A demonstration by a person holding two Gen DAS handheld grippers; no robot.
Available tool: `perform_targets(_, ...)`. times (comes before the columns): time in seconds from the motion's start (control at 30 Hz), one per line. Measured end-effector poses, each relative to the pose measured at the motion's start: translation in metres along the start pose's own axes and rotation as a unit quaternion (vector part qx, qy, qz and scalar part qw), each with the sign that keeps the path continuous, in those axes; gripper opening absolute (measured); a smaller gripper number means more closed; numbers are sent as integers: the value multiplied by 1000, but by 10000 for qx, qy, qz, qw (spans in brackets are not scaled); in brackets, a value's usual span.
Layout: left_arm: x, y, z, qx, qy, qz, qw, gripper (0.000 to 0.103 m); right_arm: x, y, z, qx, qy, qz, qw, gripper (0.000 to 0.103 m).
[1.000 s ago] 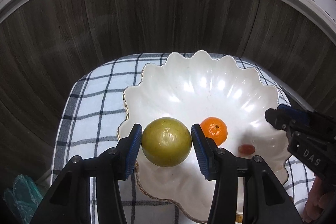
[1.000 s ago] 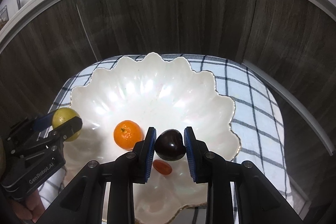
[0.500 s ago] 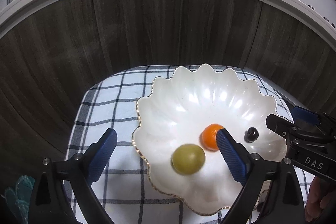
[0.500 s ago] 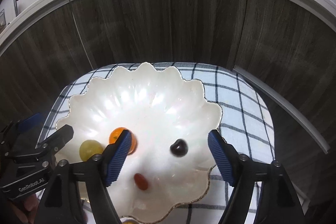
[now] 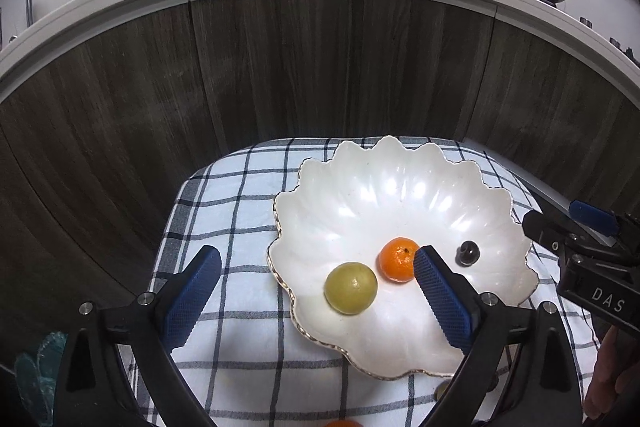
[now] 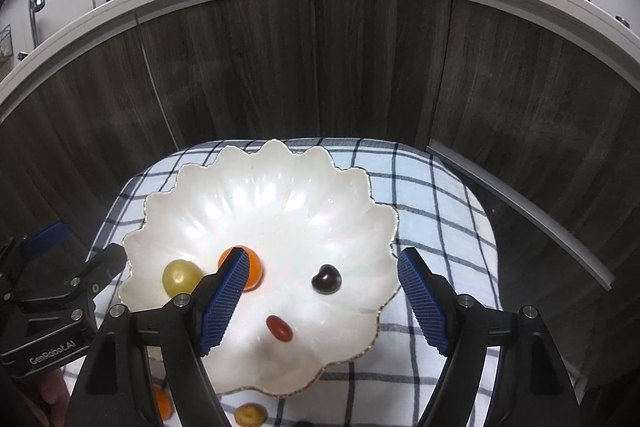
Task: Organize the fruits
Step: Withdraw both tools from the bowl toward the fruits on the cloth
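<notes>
A white scalloped bowl (image 5: 400, 187) (image 6: 280, 187) sits on a checked cloth. In it lie a yellow-green round fruit (image 5: 351, 288) (image 6: 181, 277), an orange tangerine (image 5: 397, 259) (image 6: 253, 269), a dark plum (image 5: 468, 251) (image 6: 326, 279) and a small red fruit (image 6: 279, 327). My left gripper (image 5: 316, 295) is open and empty above the bowl's left side. My right gripper (image 6: 322, 301) is open and empty above the bowl's front. Each gripper shows at the edge of the other's view.
The blue-and-white checked cloth (image 5: 232, 211) covers a small table in front of dark wood cabinet doors (image 5: 280, 67). More small fruits lie on the cloth in front of the bowl, an orange one (image 6: 162, 403) and a yellowish one (image 6: 250, 414).
Both grippers opened and let go: the yellow-green fruit and the dark plum now lie in the bowl. Both grippers have pulled back and up from the bowl.
</notes>
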State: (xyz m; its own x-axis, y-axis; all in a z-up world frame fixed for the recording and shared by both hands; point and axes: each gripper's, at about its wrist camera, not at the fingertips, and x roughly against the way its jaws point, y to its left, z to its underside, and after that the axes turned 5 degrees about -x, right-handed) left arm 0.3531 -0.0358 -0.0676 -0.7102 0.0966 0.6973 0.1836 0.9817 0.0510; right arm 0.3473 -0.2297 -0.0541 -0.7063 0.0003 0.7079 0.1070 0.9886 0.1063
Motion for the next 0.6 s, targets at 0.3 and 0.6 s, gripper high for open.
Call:
perform_targets(0.3,24,-19,4,-147,-44,-36,9999,98,23,-12,6,-14,-135,37,9999,77)
perform_targets(0.6,45,-40,18,-303,-62,32,9995,98,45,-29,20,56,-254,63,9996,77)
